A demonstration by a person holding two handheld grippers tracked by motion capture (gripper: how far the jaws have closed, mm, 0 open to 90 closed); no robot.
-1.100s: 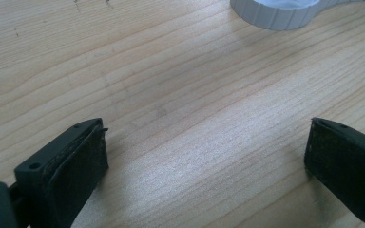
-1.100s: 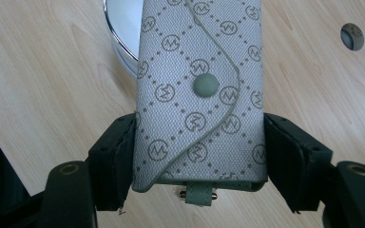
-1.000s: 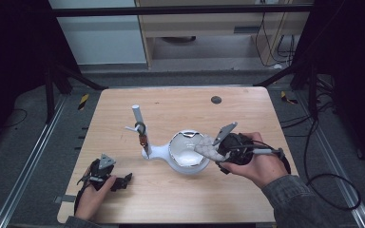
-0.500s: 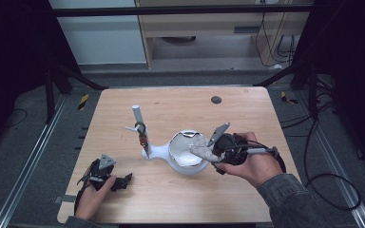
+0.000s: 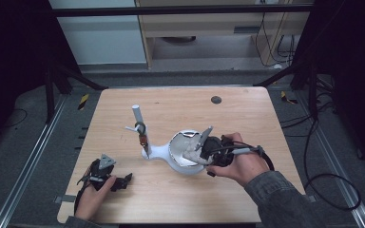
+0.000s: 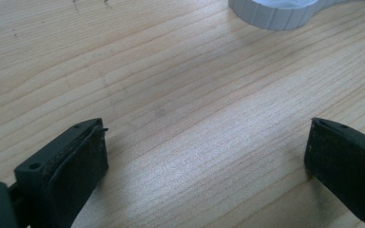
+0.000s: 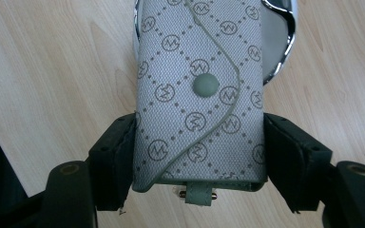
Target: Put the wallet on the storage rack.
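Note:
A grey monogram-patterned key case [image 7: 199, 95] with a round snap button sits squeezed between the jaws of my right gripper [image 7: 199, 147], which is shut on it. In the high view this key case [image 5: 188, 155] hangs over the round chrome-rimmed dish [image 5: 177, 148] of a white stand, with the right gripper [image 5: 196, 152] reaching in from the right. The stand's upright post [image 5: 137, 114] carries a dark ring with a small brown item [image 5: 143, 136]. My left gripper [image 5: 122, 181] rests low at the table's front left, open, with bare wood between its jaws [image 6: 204, 156].
The white stand's ribbed base [image 6: 275, 12] lies ahead of the left gripper. A dark round spot [image 5: 216, 99] marks the wooden table [image 5: 247, 114] at the back right. Metal frame rails and cables run on the floor around the table.
My right gripper has carried the key case leftward, further over the dish. The left gripper has stayed put.

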